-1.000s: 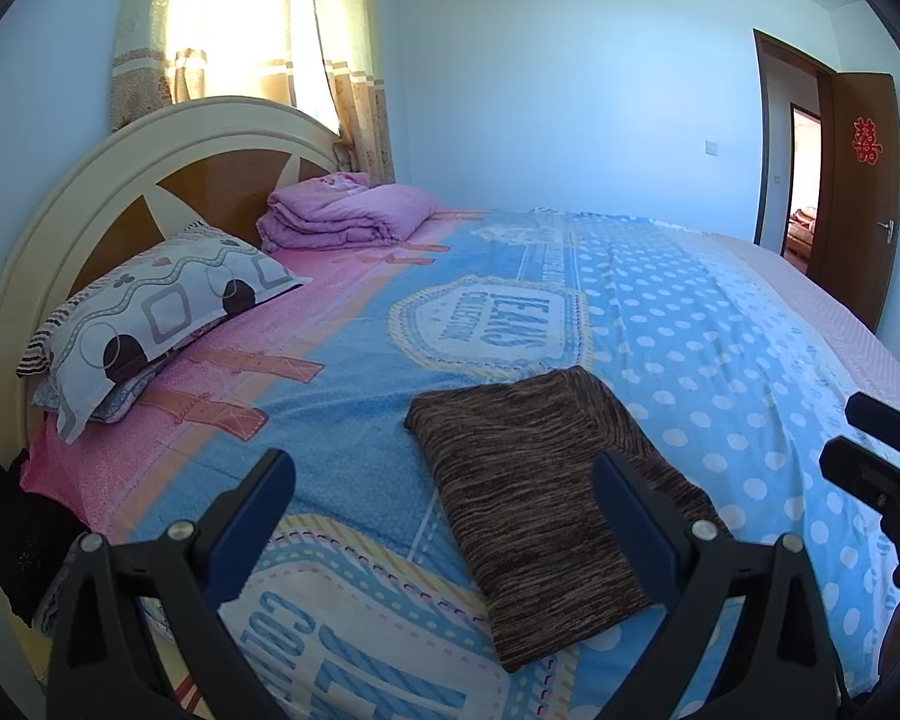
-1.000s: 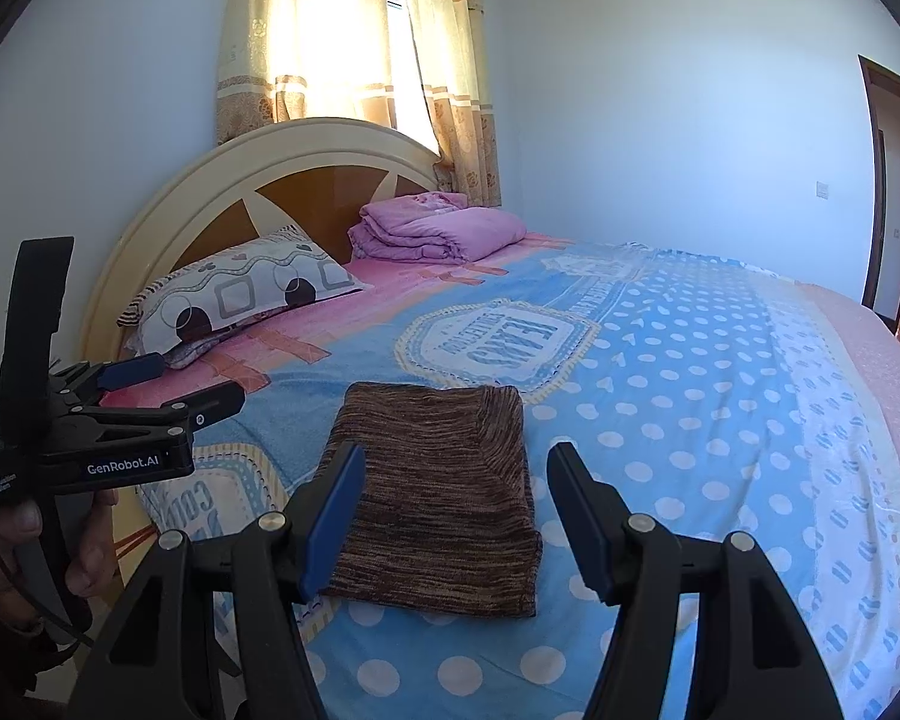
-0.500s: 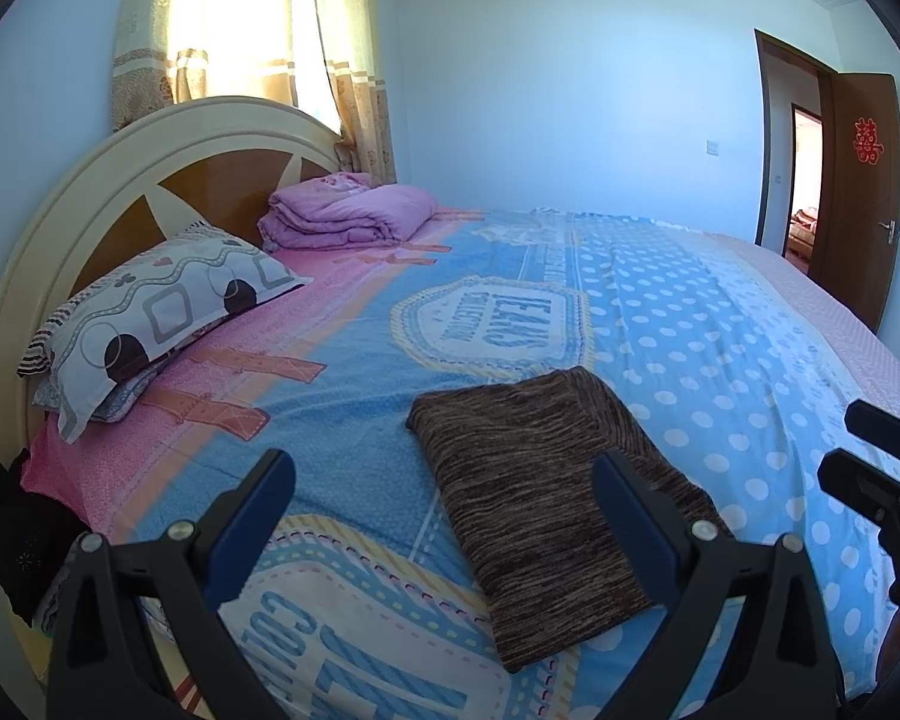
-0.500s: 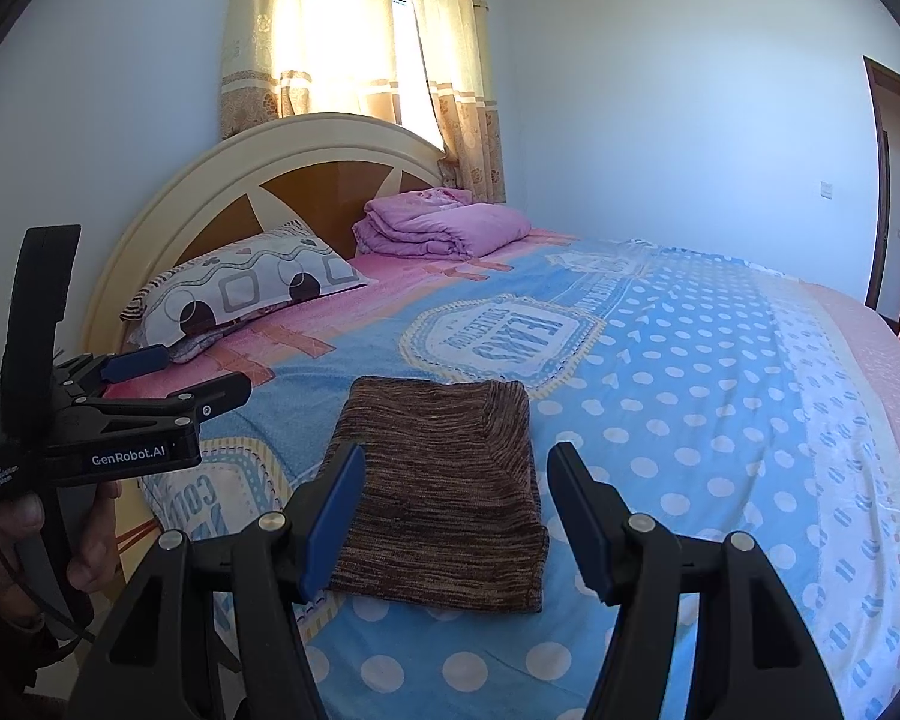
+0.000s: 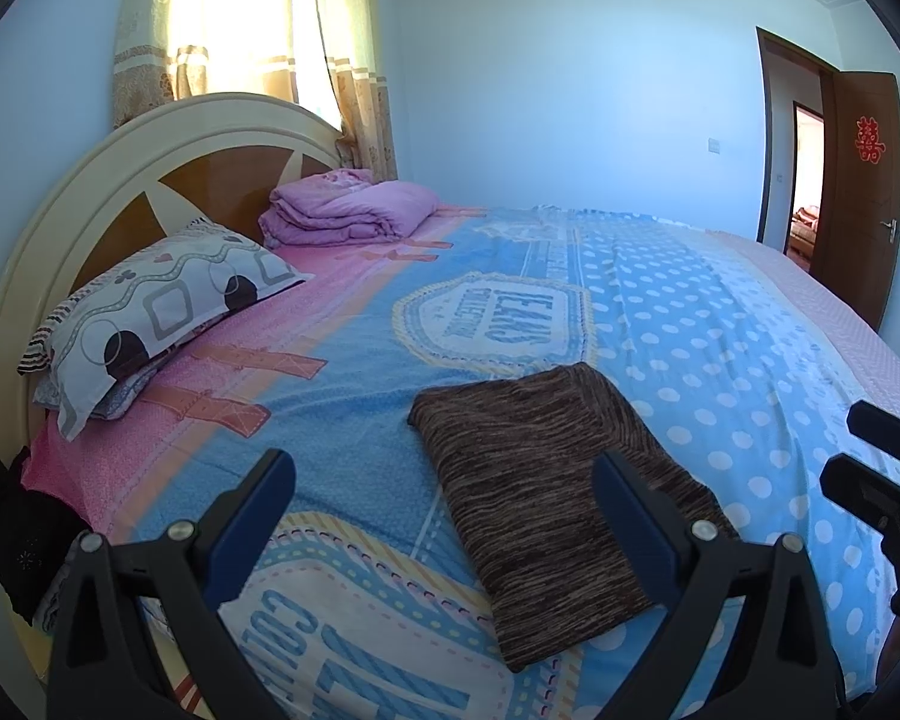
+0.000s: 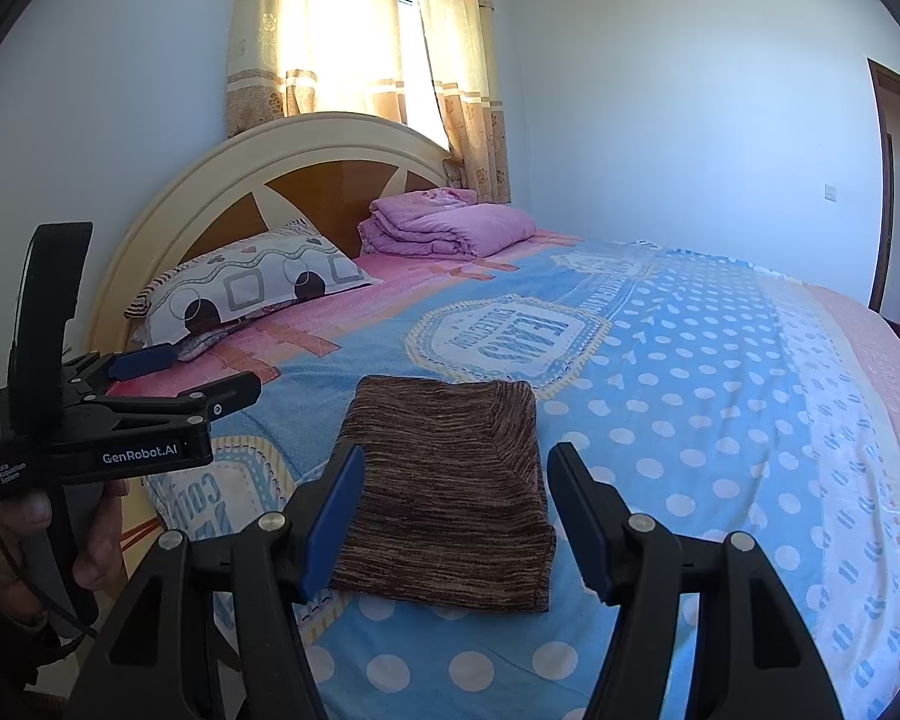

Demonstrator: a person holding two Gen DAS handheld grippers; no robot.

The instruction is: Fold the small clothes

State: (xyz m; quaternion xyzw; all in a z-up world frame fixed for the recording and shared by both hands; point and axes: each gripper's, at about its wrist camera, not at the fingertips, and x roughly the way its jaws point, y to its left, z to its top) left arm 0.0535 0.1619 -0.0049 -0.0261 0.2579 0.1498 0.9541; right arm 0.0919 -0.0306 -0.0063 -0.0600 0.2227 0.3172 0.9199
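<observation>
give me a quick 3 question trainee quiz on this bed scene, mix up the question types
1. True or false: the brown garment is bunched up in a heap on the bed.
2. Multiple choice: what lies against the headboard next to the patterned pillow? A) a folded pink quilt B) a laundry basket C) a stack of books
3. Short answer: is either the left gripper or the right gripper gripping the brown garment?

Key
1. False: it lies flat, folded into a neat rectangle.
2. A: the folded pink quilt.
3. No: both stand open above the bed, with nothing between the fingers.
</observation>
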